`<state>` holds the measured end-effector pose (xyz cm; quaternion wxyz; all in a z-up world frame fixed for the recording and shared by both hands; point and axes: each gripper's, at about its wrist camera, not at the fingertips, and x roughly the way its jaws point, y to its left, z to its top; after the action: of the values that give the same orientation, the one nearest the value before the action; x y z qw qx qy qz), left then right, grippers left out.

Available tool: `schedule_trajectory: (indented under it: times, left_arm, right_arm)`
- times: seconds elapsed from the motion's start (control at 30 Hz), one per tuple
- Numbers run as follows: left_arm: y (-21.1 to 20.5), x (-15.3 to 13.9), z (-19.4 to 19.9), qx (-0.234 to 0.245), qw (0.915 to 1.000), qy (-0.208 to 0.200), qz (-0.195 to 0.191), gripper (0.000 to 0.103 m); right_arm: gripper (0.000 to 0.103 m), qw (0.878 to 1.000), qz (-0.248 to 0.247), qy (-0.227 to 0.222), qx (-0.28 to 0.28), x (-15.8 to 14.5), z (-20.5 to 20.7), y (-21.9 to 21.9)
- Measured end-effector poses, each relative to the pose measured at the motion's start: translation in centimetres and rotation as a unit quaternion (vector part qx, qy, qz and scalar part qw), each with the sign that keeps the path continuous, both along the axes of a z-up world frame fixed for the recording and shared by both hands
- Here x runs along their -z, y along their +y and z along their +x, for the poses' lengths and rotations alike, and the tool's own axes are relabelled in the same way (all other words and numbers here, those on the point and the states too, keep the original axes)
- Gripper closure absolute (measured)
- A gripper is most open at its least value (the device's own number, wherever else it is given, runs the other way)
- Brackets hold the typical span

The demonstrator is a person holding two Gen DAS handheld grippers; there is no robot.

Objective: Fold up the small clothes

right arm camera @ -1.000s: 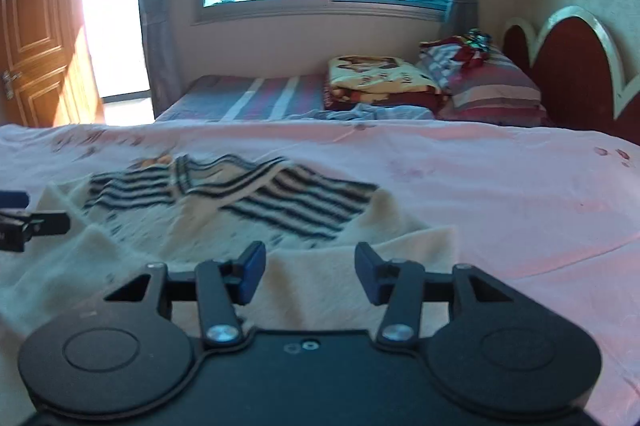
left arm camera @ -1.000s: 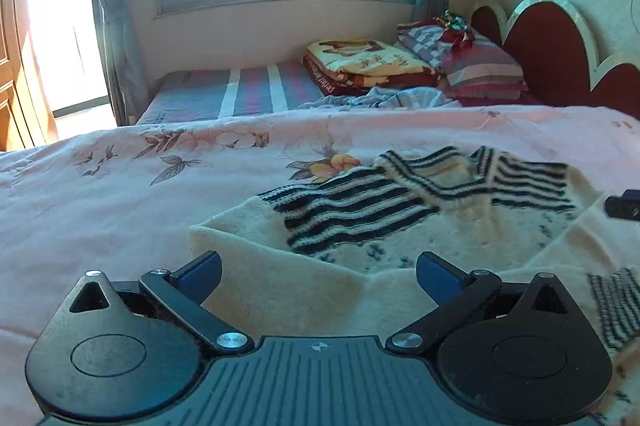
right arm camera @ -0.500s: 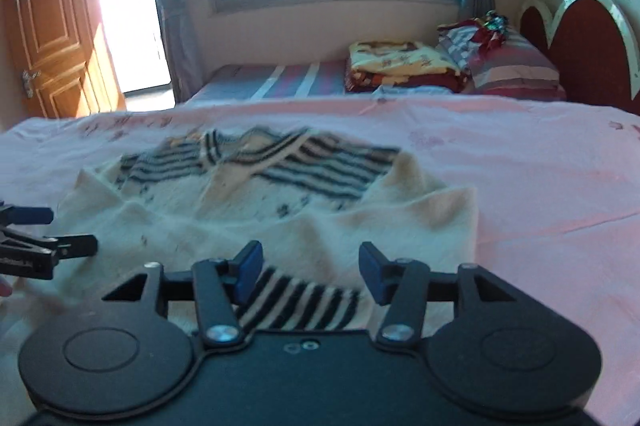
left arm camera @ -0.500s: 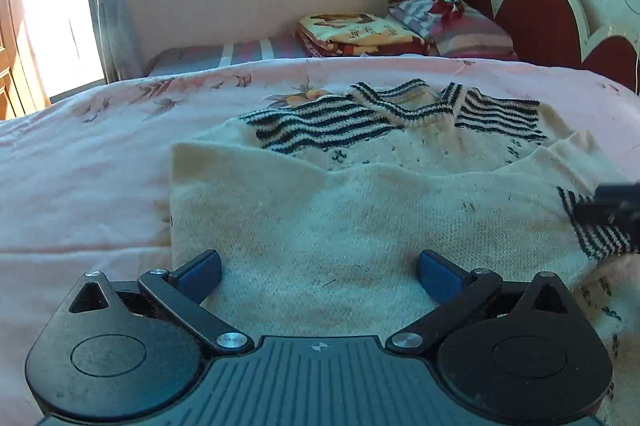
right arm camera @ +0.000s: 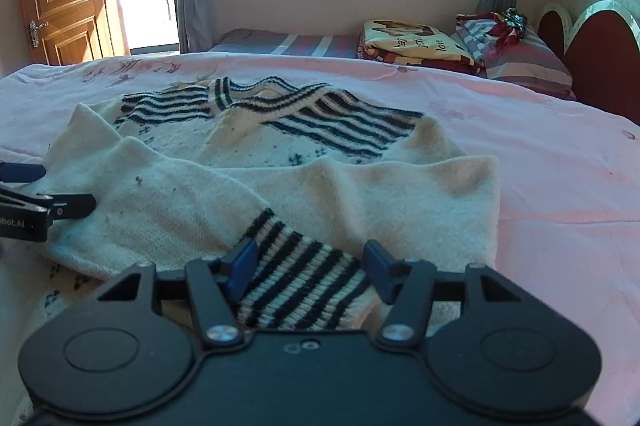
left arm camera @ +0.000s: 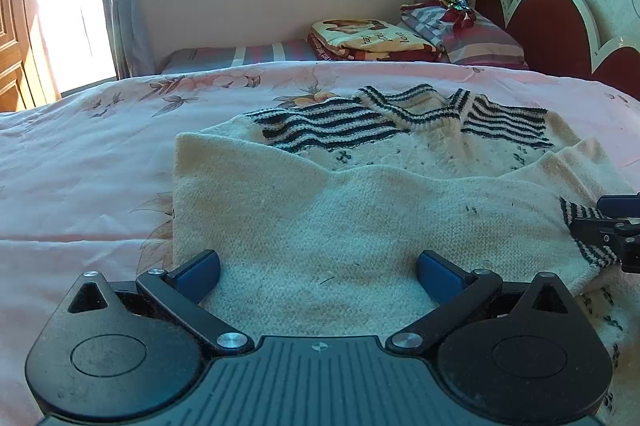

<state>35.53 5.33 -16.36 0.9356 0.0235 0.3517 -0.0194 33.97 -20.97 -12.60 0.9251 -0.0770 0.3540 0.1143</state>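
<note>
Right hand-held gripper [right arm camera: 306,272]: jaws had just been opening, now moderately wide, with the striped cuff [right arm camera: 304,282] lying loose between the fingers, not pinched. Reads as a release, so the sleeve fold looks laid down. Left hand-held gripper [left arm camera: 318,272]: jaws wide, empty, resting over the cream body of the sweater [left arm camera: 360,201], same spread as a second ago. Both views had dropped closer to the knit since then. Sweater lay on the pink bedspread [left arm camera: 88,161], collar away from the person, both sleeves crossed over the front. Likely next: fold the body. Left and right sweater edges were free, with bare bedspread on both sides; pillows [right arm camera: 516,53] and headboard [right arm camera: 596,53] well apart.
</note>
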Motion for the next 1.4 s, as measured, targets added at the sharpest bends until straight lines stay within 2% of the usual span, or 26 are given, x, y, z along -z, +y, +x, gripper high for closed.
schedule_trajectory:
  times: [0.5,0.7,1.03,1.17,1.2,1.27,1.3,1.37,1.4]
  left_arm:
    - [-1.5,-0.3,-0.6,-0.032,0.9989,-0.001,0.035,0.0]
    - [-1.5,-0.3,-0.5,-0.043,0.9986,0.007,0.029,0.0]
    - [-2.0,-0.4,-0.6,-0.052,0.9977,0.008,0.043,0.0]
    - [-2.1,-1.1,-0.5,-0.054,0.997,0.021,0.052,0.0]
    - [-2.1,-1.8,-0.8,-0.055,0.9964,0.023,0.059,0.0]
    - [-1.8,-3.5,-3.1,-0.036,0.9972,0.003,0.065,0.0]
    - [-1.3,-4.1,-4.5,-0.025,0.998,0.001,0.058,0.0]
    - [0.4,-4.6,-8.1,-0.012,0.9993,0.015,0.031,0.0]
    - [1.3,-4.7,-9.9,-0.008,0.9995,0.023,0.018,0.004]
  right_arm:
    - [0.04,0.999,0.003,0.008,-0.033,-0.1,0.2,-0.8]
    - [0.039,0.999,0.006,0.005,-0.043,0.0,0.1,-1.1]
    - [0.039,0.999,0.009,0.0,-0.054,0.1,0.0,-1.4]
    - [0.037,0.998,0.004,0.007,-0.059,-0.2,0.3,-1.4]
    - [0.041,0.998,0.009,0.015,-0.052,-0.9,0.3,-1.6]
    - [0.048,0.996,0.069,-0.007,-0.058,-3.5,-1.5,-3.4]
    - [0.048,0.993,0.091,-0.012,-0.067,-4.4,-2.6,-4.3]
    - [0.046,0.989,0.128,0.028,-0.07,-5.2,-5.0,-6.7]
    - [0.047,0.984,0.151,0.054,-0.07,-5.0,-6.1,-8.0]
